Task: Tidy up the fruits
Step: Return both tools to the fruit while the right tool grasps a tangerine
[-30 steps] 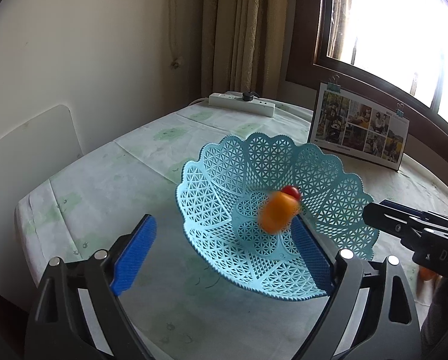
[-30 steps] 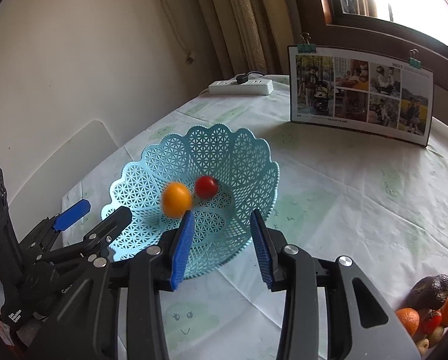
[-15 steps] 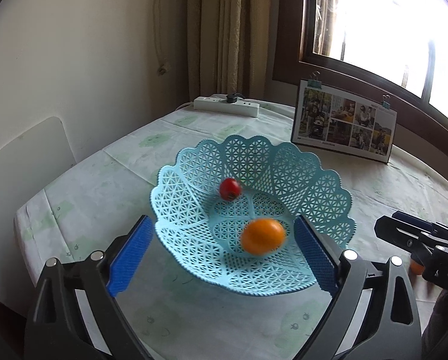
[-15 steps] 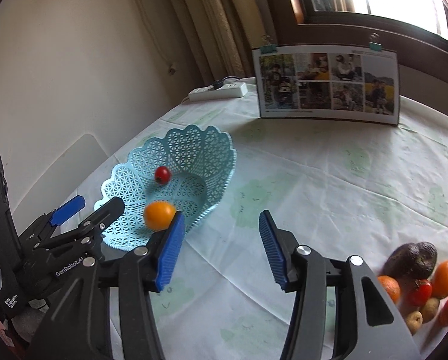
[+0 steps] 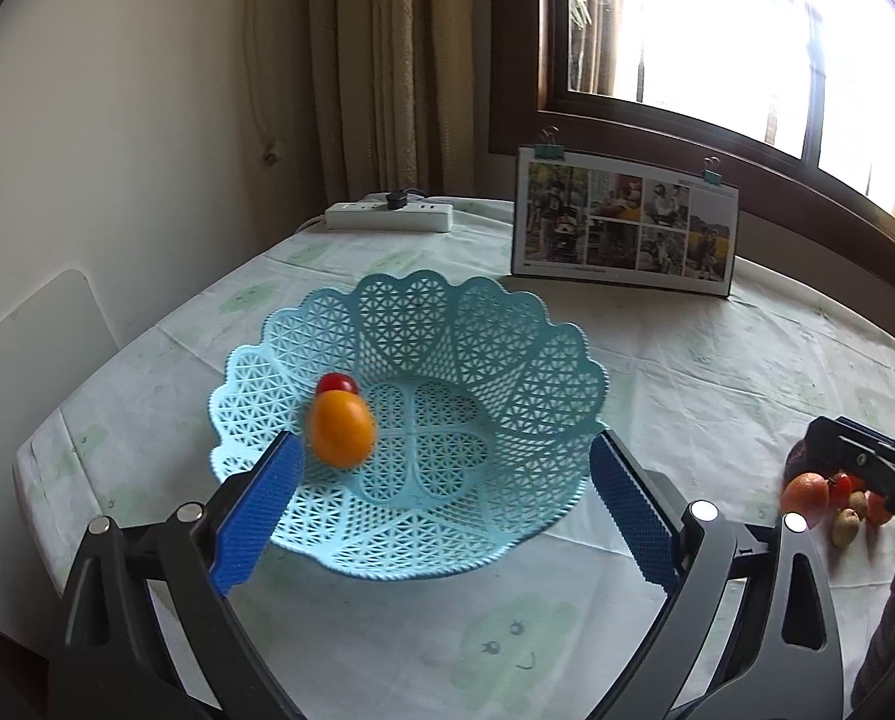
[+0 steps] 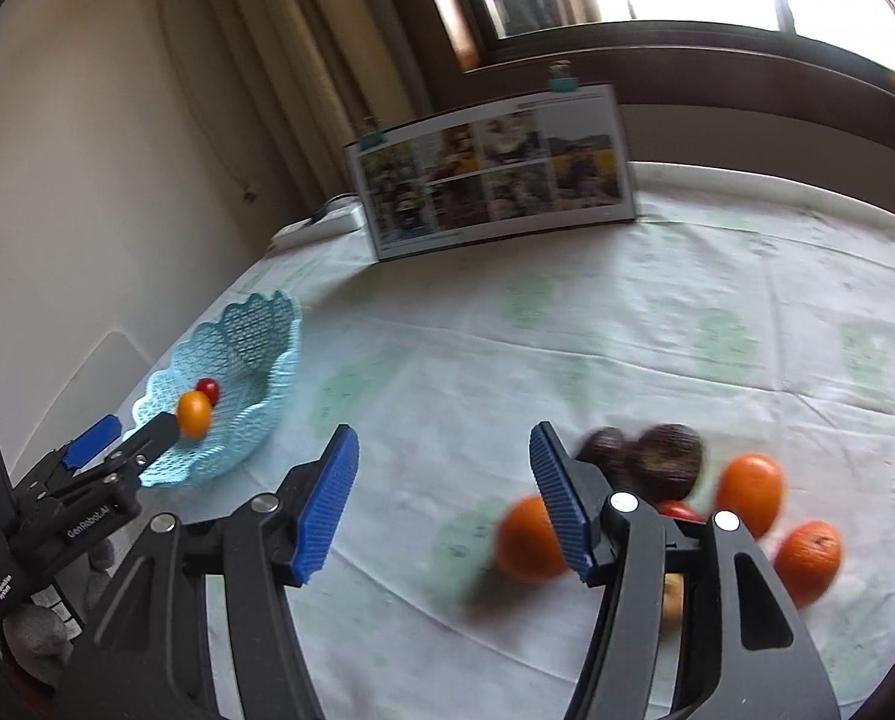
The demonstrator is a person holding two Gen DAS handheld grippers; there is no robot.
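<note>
My left gripper point(image 5: 441, 504) has its jaws spread wide with nothing between them, framing the near rim of the blue basket point(image 5: 507, 324), which sits centre frame on the pale tablecloth point(image 5: 717, 372). In the basket, an orange fruit point(image 5: 342, 429) shows blurred on the left side of the bowl, with a small red tomato point(image 5: 336, 383) just behind it, touching or nearly so; I can't tell which.

My right gripper point(image 6: 441, 504) is also wide open and empty, low centre of its view over the cloth. Its right blue pad point(image 6: 558, 504) overlaps a blurred orange point(image 6: 525, 540) in the picture; I can't tell if they touch. The rest of the loose pile sits lower right: a dark avocado point(image 6: 666, 459), two more oranges point(image 6: 747, 492), a red tomato point(image 6: 675, 510) partly hidden behind the finger. The basket is at mid left of that view, well apart from the pile.

A photo board point(image 5: 624, 222) stands at the far side of the table, and a power strip point(image 5: 387, 217) lies to its left.
</note>
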